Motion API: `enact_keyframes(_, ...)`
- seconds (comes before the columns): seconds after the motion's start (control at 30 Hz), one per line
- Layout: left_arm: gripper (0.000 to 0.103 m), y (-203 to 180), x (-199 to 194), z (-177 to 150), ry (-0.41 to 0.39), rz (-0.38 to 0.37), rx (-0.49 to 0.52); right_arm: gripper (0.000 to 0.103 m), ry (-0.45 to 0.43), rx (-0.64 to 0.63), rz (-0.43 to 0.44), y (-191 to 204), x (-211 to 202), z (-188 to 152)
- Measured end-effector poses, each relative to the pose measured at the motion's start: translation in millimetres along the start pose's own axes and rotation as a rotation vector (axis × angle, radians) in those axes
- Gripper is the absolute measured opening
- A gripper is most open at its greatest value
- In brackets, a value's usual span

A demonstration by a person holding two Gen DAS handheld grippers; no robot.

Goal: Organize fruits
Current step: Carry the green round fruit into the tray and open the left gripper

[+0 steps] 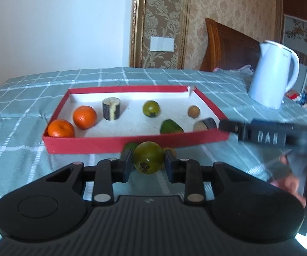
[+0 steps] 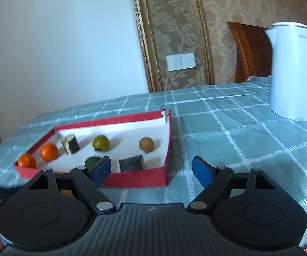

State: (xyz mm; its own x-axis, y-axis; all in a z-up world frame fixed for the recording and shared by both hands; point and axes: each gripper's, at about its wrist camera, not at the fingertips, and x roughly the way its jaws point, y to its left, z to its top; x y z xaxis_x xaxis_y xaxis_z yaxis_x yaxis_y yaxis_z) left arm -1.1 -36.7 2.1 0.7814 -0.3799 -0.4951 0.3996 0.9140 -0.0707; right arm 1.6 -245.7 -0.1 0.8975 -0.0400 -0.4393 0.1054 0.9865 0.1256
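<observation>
My left gripper (image 1: 147, 160) is shut on a green tomato (image 1: 148, 156), held just in front of the near wall of the red tray (image 1: 136, 144). Behind the tomato, on the cloth, peek a green fruit (image 1: 131, 146) and an orange one (image 1: 170, 150). Inside the tray lie two oranges (image 1: 84, 117), an eggplant piece (image 1: 110, 108), another green tomato (image 1: 151, 108), a small brown fruit (image 1: 193, 111), a green fruit (image 1: 170, 127) and a second eggplant piece (image 1: 205, 124). My right gripper (image 2: 152, 171) stands open and holds nothing, near the tray's (image 2: 136, 178) front right corner.
A white kettle (image 2: 294, 70) stands on the green checked cloth (image 2: 228, 132) at the back right. The right gripper's body (image 1: 268, 137) and a hand (image 1: 292, 181) show at the right of the left wrist view. A wooden headboard (image 1: 228, 44) rises behind.
</observation>
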Motion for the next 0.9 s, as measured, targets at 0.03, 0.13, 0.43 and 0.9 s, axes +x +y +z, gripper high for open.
enact_keyframes(0.03,0.029,2.6,-0.2,2.6,-0.003,0.002,-0.01,0.083,0.015,-0.017,0.002,2.5,1.9,-1.2)
enact_keyframes(0.13,0.029,11.4,0.0,11.2,-0.012,0.009,-0.033,0.083,0.064,-0.052,0.008,8.9,8.4,-4.5)
enact_keyframes(0.43,0.029,34.4,25.1,32.2,0.003,0.034,-0.067,0.083,0.172,-0.201,-0.017,30.8,23.2,-18.5)
enact_keyframes(0.9,0.029,46.6,74.9,48.2,0.036,0.086,-0.034,0.089,0.209,-0.186,-0.026,28.5,29.1,-18.0)
